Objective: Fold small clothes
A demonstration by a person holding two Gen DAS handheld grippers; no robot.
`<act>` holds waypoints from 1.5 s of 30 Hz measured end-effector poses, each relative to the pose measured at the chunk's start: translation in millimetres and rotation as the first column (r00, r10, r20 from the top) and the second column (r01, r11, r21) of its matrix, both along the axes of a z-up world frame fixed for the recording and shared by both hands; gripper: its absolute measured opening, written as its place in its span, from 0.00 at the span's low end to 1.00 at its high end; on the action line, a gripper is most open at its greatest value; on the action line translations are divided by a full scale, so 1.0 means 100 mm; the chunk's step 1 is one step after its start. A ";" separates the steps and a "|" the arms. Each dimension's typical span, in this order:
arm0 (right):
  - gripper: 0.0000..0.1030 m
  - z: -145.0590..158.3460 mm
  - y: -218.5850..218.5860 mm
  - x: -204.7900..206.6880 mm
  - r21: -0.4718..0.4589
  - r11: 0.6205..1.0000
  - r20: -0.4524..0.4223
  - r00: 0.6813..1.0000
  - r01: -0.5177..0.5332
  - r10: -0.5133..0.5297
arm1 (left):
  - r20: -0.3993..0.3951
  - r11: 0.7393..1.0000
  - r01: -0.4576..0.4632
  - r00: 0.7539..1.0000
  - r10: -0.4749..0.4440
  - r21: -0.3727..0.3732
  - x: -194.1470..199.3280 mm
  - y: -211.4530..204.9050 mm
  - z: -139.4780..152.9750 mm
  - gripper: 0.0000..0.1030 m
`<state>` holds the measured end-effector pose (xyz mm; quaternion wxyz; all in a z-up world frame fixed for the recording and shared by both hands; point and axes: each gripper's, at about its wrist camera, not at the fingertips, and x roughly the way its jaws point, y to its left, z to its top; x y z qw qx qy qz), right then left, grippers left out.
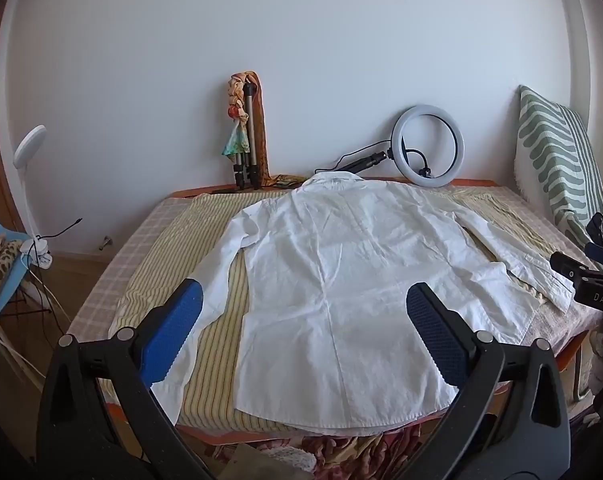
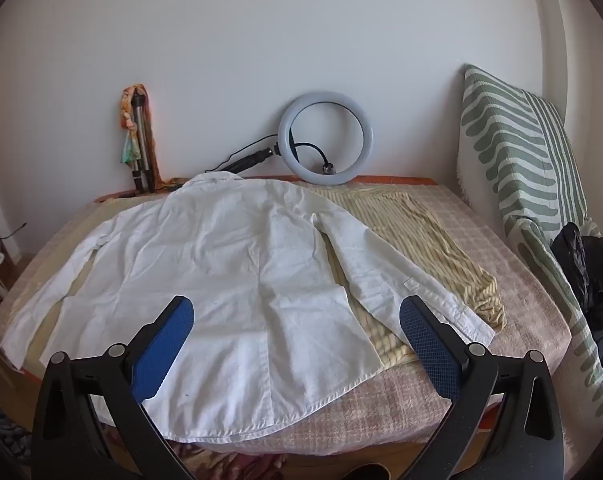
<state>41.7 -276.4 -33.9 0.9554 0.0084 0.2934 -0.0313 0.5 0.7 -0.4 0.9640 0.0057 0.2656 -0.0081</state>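
A white long-sleeved shirt (image 1: 341,272) lies spread out, back up, on a yellow striped cloth (image 1: 217,320) over the bed, its collar toward the wall and both sleeves out to the sides. In the left wrist view my left gripper (image 1: 303,336) hovers open over the shirt's lower half, blue pads wide apart, nothing between them. In the right wrist view the same shirt (image 2: 229,264) fills the middle. My right gripper (image 2: 297,346) stands open above the hem and the right sleeve (image 2: 401,280), holding nothing. The right gripper's black body (image 1: 589,284) shows at the left view's right edge.
A ring light (image 2: 325,138) and a folded tripod with a scarf (image 1: 245,136) lean on the wall behind the bed. A green patterned cushion (image 2: 517,152) stands at the right with dark clothes (image 2: 589,264) beside it. A lamp and cables (image 1: 33,240) sit left of the bed.
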 end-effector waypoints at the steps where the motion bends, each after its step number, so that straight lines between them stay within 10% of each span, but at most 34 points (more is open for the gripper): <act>1: 1.00 0.00 0.00 0.00 0.001 1.000 -0.003 1.000 0.001 -0.001 | 0.004 1.000 0.000 1.000 0.000 0.003 0.00 0.00 0.00 1.00; 45: 1.00 -0.02 0.05 0.02 -0.008 1.000 -0.007 1.000 -0.016 0.016 | 0.011 1.000 0.000 1.000 0.000 -0.001 0.01 0.00 0.06 1.00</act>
